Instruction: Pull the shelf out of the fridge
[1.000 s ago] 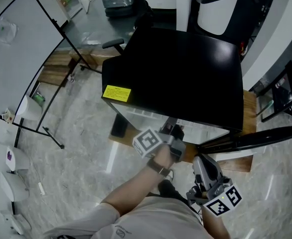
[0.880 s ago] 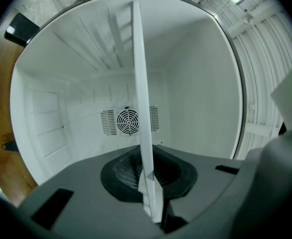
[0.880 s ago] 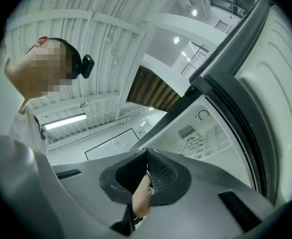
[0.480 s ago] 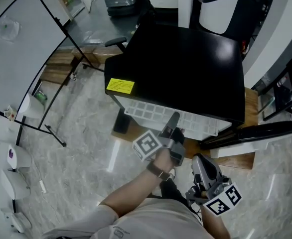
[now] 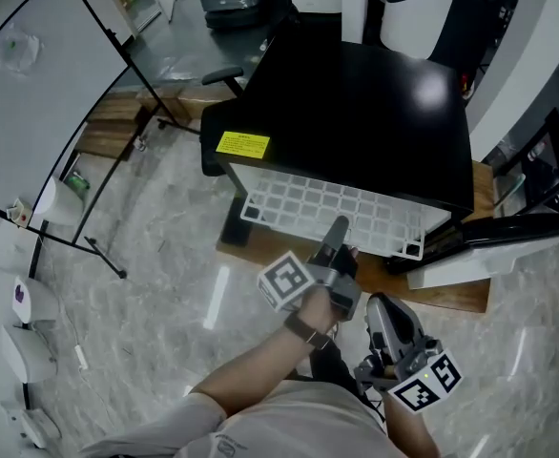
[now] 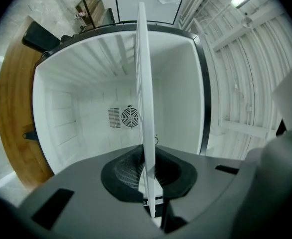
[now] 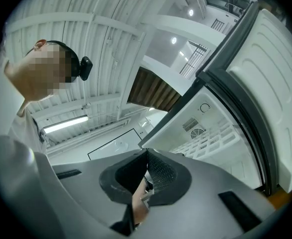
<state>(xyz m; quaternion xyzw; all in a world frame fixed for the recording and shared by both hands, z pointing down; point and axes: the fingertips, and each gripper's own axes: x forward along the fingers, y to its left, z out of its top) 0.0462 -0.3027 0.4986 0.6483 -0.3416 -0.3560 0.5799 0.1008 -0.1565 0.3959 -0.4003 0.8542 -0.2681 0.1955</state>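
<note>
Marble floor (image 5: pixel 165 246), black fridge (image 5: pixel 356 113): shelf (image 5: pixel 327 208) halfway out of its front.
Left gripper (image 5: pixel 336 229), jaws clamped on the shelf's front edge for a level pull; right gripper (image 5: pixel 381 305), jaws together and empty, held clear.

Top of black box fridge (image 5: pixel 356 122): glossy, smooth, mirrors lamps. Its white grid shelf (image 5: pixel 327 213): matt, plastic-looking. Beneath, brown wooden plinth (image 5: pixel 451 299): grain visible. Around it, pale stone-veined floor (image 5: pixel 165 246): polished. On left gripper (image 6: pixel 147 156), pads (image 6: pixel 126 169): black, cross-hatched, matt.
</note>
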